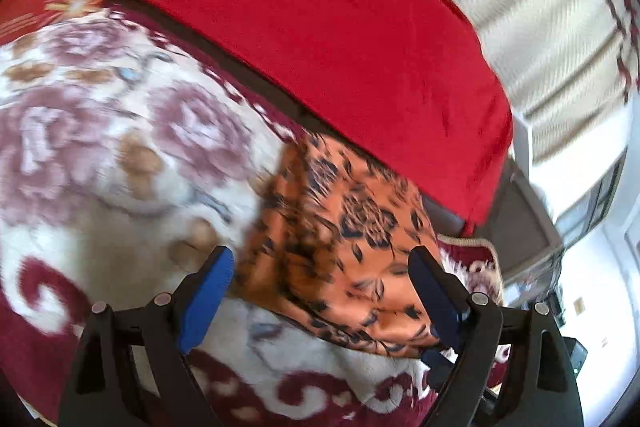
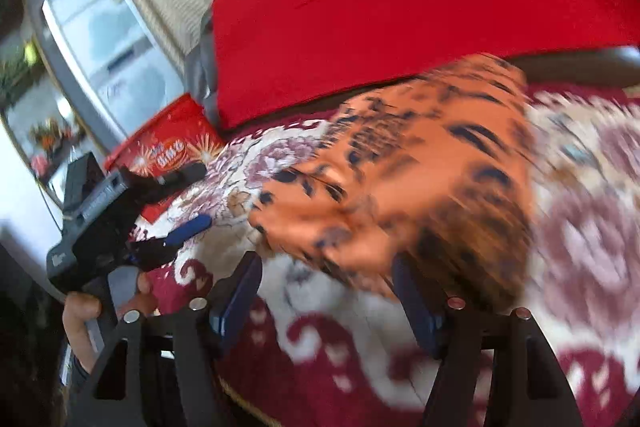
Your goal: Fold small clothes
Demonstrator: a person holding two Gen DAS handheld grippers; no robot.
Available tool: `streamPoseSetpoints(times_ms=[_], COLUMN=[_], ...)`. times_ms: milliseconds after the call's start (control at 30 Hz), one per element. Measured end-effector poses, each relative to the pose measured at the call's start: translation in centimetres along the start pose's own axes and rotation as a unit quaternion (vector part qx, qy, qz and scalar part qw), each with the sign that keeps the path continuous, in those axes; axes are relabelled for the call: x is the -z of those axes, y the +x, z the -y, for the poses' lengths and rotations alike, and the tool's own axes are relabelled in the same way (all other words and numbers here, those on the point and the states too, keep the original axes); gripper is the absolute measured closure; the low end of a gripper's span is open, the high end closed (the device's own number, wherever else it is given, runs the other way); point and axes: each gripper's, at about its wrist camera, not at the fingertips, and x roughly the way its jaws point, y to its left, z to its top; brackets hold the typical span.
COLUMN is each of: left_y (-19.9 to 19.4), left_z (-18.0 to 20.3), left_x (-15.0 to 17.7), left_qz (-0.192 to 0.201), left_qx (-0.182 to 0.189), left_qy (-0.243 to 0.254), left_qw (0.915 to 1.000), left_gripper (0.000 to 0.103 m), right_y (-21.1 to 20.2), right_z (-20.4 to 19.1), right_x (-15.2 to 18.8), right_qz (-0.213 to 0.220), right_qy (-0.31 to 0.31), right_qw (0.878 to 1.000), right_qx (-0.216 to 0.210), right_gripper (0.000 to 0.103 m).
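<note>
My left gripper (image 1: 322,267) has its blue pads spread wide, nothing between them; the orange patterned garment (image 1: 340,227) lies straight ahead, spilling toward its right pad. My right gripper (image 2: 326,277) is spread just as wide and empty, with the same cloth bunched ahead and to the right on the floral blanket (image 2: 580,219). Blur hides any contact. The heap's long axis seems to run away from me toward the red cushion (image 1: 320,27), and I judge the right gripper nearer.
</note>
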Motion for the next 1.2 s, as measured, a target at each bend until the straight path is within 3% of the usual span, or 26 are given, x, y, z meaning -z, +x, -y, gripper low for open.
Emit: streamPoseSetpoints(times_ms=[167,267,400,433,600,733,900,1000,1100,1200], left_y=[4.2,5.8,6.5,6.5,4.1,7.0,7.4,7.4,7.5,7.4], left_z=[0.6,0.2,-0.3,0.0,1.3,-2.2,-3.6,-3.5,-3.7,-3.6], left_x=[0.7,0.3,-0.7,-1.1,-2.3,-0.6,0.4,0.4,0.5,0.3], left_qz=[-0.063,-0.093,-0.11,-0.107,-0.052,-0.101,-0.096,-0.098,-0.098,-0.099], left_qx=[-0.039,-0.064,-0.075,-0.071,-0.063,-0.092,-0.074,-0.074,-0.068,-0.065], left_qy=[-0.029,-0.042,-0.045,-0.04,0.0,-0.029,-0.037,-0.03,-0.028,-0.028], left_qw=[0.9969,0.9927,0.9901,0.991,0.9966,0.9902,0.992,0.992,0.9925,0.9926], left_gripper=[0.017,0.034,0.082,0.085,0.088,0.087,0.085,0.084,0.084,0.084], right_y=[-3.0,-4.3,-4.7,-5.0,-5.2,-5.0,-4.7,-4.5,-3.5,-1.9], right_z=[3.4,5.0,6.3,6.4,6.3,6.5,6.3,6.3,5.7,4.6], right_x=[2.1,2.7,3.3,3.4,3.3,3.2,2.7,2.3,1.8,0.2], right_qz=[0.008,0.018,0.021,0.023,0.026,0.025,0.021,0.021,0.011,-0.011], right_qy=[0.05,0.071,0.094,0.095,0.094,0.102,0.111,0.141,0.167,0.197], right_qw=[0.999,0.997,0.995,0.995,0.995,0.994,0.992,0.986,0.979,0.964], right_qx=[-0.011,-0.016,-0.025,-0.029,-0.037,-0.039,-0.055,-0.082,-0.114,-0.178], right_gripper=[0.032,0.032,0.032,0.032,0.032,0.032,0.032,0.022,0.022,0.022])
